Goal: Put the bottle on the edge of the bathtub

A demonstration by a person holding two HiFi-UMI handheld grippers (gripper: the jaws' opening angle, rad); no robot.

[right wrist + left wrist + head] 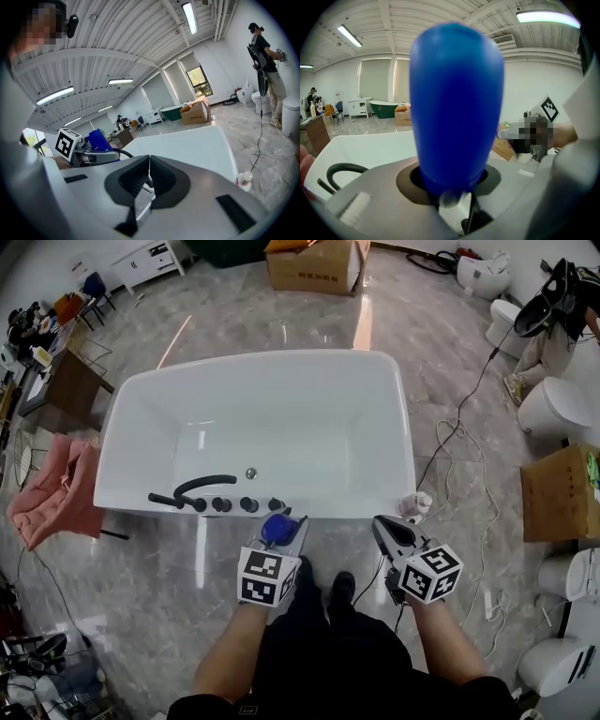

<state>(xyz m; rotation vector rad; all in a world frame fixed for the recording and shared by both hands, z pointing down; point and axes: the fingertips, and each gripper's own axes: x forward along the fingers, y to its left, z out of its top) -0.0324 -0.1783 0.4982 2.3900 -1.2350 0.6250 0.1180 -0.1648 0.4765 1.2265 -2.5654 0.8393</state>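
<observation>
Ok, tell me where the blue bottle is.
In the head view the blue bottle is clamped in the left tongs, at the near bathtub rim, by the black knobs.

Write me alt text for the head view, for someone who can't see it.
Seen from above, a person stands at a white bathtub, the left gripper holding a blue bottle close to the near rim by the black faucet. The right gripper, jaws shut and empty, is beside it.

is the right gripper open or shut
Shut and empty: the right gripper has its jaws pressed together along one seam, with nothing between them.
</observation>
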